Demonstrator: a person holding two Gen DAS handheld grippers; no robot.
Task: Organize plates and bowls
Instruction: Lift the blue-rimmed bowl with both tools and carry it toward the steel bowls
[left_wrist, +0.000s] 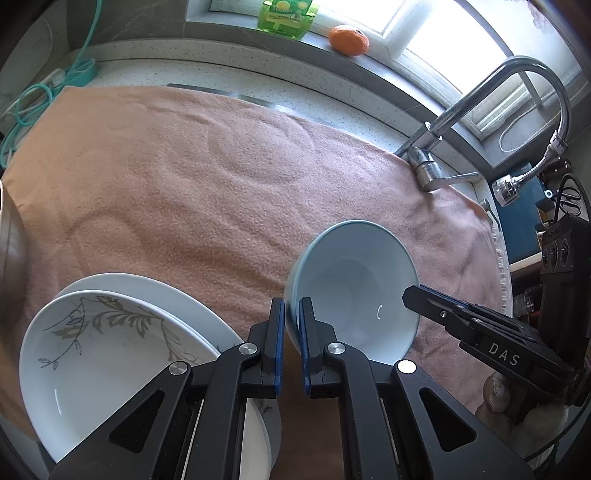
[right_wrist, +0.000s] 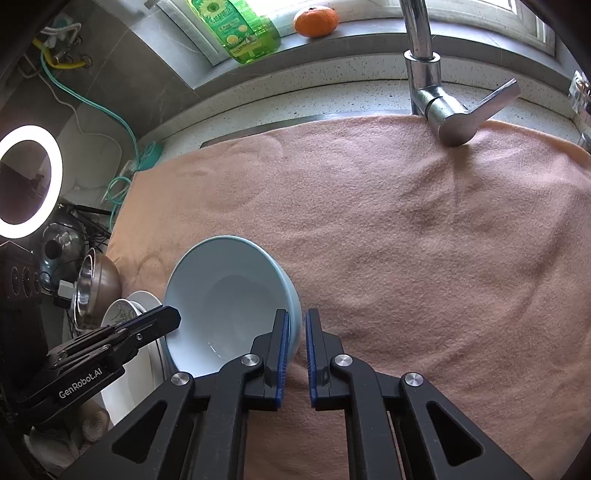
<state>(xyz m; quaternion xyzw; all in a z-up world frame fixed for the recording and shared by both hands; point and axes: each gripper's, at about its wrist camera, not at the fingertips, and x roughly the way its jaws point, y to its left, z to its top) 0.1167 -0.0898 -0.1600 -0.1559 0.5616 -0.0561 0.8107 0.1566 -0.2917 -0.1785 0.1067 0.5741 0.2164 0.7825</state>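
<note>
A pale blue bowl (left_wrist: 354, 291) hangs tilted above the pink towel (left_wrist: 184, 184), held from both sides. My left gripper (left_wrist: 291, 306) is shut on its left rim, which runs between the blue pads. My right gripper (left_wrist: 408, 293) pinches the opposite rim. In the right wrist view the bowl (right_wrist: 225, 295) has its right wall between the pads of my right gripper (right_wrist: 297, 317), and my left gripper (right_wrist: 175, 317) bites its left edge. A floral deep plate (left_wrist: 110, 350) sits on a stack of white plates (left_wrist: 177, 291) at lower left, beside the bowl.
A chrome faucet (right_wrist: 424, 66) rises at the towel's far edge. An orange (right_wrist: 316, 20) and a green detergent bottle (right_wrist: 240, 33) stand on the windowsill. Metal pots (right_wrist: 96, 288) and a ring light (right_wrist: 29, 181) are left of the plates.
</note>
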